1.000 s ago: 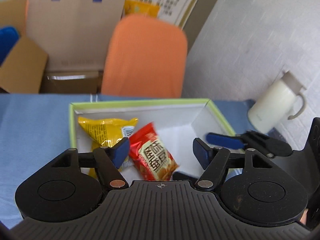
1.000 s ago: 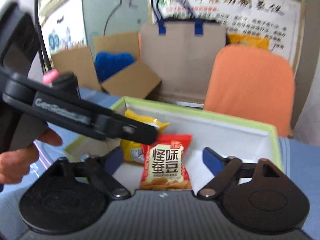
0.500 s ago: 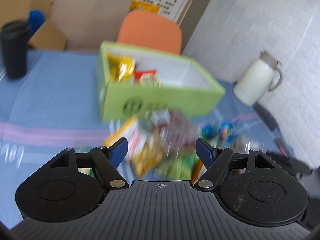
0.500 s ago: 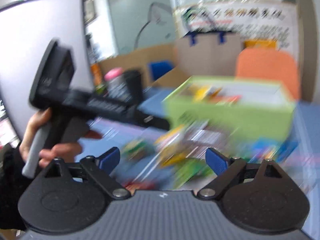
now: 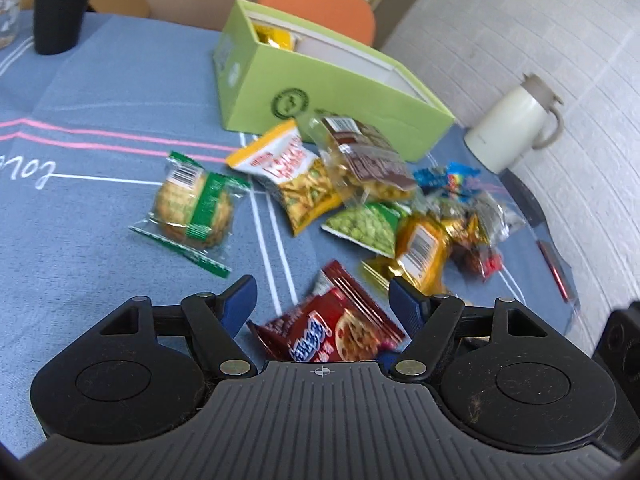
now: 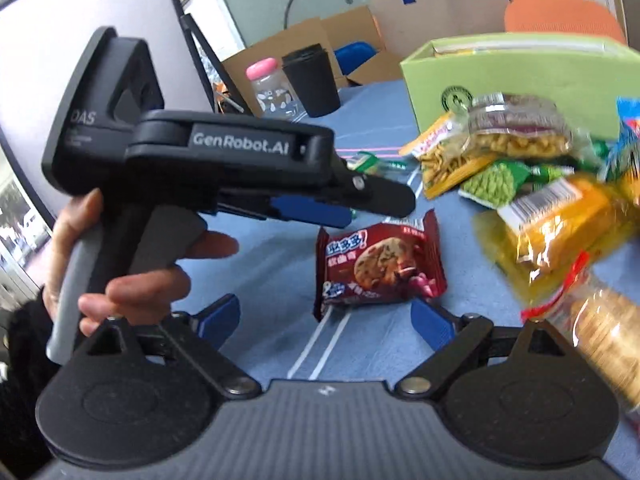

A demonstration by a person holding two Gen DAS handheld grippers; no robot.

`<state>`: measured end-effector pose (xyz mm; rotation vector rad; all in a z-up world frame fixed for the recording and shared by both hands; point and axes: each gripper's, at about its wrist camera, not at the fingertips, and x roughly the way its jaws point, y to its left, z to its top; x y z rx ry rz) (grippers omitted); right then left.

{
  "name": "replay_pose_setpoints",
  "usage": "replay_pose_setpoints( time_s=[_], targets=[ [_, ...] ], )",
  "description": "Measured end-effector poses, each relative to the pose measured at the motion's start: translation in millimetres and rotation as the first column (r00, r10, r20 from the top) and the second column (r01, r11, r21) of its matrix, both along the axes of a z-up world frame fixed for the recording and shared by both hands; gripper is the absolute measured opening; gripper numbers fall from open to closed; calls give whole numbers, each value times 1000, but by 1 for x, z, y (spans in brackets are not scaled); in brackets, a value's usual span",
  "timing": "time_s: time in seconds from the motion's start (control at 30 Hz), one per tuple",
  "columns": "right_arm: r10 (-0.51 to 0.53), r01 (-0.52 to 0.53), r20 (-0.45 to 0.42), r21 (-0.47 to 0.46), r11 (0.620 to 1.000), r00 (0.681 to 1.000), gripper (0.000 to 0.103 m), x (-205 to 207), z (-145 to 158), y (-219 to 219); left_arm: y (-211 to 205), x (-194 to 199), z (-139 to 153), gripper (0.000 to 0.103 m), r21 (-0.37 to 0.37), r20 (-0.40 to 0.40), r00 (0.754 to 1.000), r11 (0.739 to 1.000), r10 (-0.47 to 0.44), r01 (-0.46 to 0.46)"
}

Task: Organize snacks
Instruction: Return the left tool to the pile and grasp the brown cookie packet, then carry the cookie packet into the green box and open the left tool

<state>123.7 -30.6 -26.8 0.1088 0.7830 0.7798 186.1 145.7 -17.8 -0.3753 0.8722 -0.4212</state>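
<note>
Both pairs of jaws stand apart and hold nothing. The left gripper (image 5: pixel 322 298) has just been working its jaws a little wider and back, with nothing pressed between them; the red cookie packet (image 5: pixel 332 330) lies on the table right under that gap, its near end hidden beneath the gripper body. The right gripper (image 6: pixel 326 320) is spread wider, and the same red cookie packet (image 6: pixel 378 266) sits just ahead of it and slightly right of centre, lying flat. In that view the left gripper's blue finger (image 6: pixel 308 210) hovers just beside the packet's upper left corner, so the left hand (image 6: pixel 132 276) looks the nearer of the two. The packet is almost square, its sealed ends running across the left jaws' line. Beyond it the heap of snacks (image 5: pixel 376 196) lies loose on the blue table (image 5: pixel 104 92), against the green box (image 5: pixel 340 92), which already holds a yellow packet.
</note>
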Motion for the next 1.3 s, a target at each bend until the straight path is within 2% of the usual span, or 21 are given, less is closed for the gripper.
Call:
replay_pose_setpoints(
  time_s=[0.1, 0.17, 0.2, 0.27, 0.37, 0.43, 0.57, 0.7, 0.73, 0.77, 0.83, 0.93, 1.1, 1.23, 1.3],
  targets=[
    [-10, 11, 32, -22, 1000, 999, 92, 12, 4, 6, -4, -7, -4, 58, -15, -11, 999, 999, -31, 31],
    [14, -9, 69, -79, 997, 998, 92, 13, 7, 11, -5, -16, -1, 56, -10, 4, 999, 999, -32, 32],
    [12, -3, 92, -97, 995, 996, 92, 12, 7, 12, -5, -21, 1, 58, -13, 12, 999, 999, -33, 33],
    [22, -14, 88, -91, 996, 996, 92, 12, 7, 10, -2, -26, 5, 59, -25, 26, 999, 999, -32, 32],
    [-15, 21, 84, -81, 997, 996, 92, 8, 4, 5, 1, -26, 9, 61, 14, 43, 999, 1000, 5, -6],
    [-39, 48, 96, -93, 994, 995, 92, 5, 1, 7, -2, -22, 8, 60, 33, 38, 999, 999, -1, 0],
    [-39, 57, 132, -135, 989, 991, 92, -2, -3, 16, -11, -16, 0, 54, 69, 14, 999, 997, -36, 35],
    [-27, 59, 173, -184, 981, 985, 88, 3, -9, 27, -16, -14, -7, 40, 79, -5, 998, 995, -56, 56],
    [-28, 66, 190, -200, 978, 981, 82, 3, -9, 28, -16, -14, -9, 36, 83, -2, 999, 995, -53, 53],
    [-24, 69, 204, -218, 973, 979, 73, 4, -8, 29, -16, -16, -9, 29, 96, 5, 999, 994, -44, 43],
    [-24, 65, 197, -202, 977, 980, 70, 6, -4, 25, -15, -19, -7, 25, 88, 1, 1000, 996, -21, 21],
    [-22, 78, 255, -209, 975, 967, 70, 6, 11, 21, -15, -19, 8, 25, 53, 21, 1000, 999, 1, -2],
    [-61, 136, 359, -187, 973, 932, 71, 22, 50, 3, -25, 1, 51, 25, -3, 106, 994, 1000, 5, -4],
    [-82, 169, 416, -177, 970, 906, 75, 65, 83, -16, -45, 43, 89, 25, -29, 178, 984, 1000, -5, 10],
    [-79, 187, 445, -203, 961, 892, 77, 95, 95, -21, -56, 76, 104, 25, -41, 189, 982, 999, -11, 20]
  ],
)
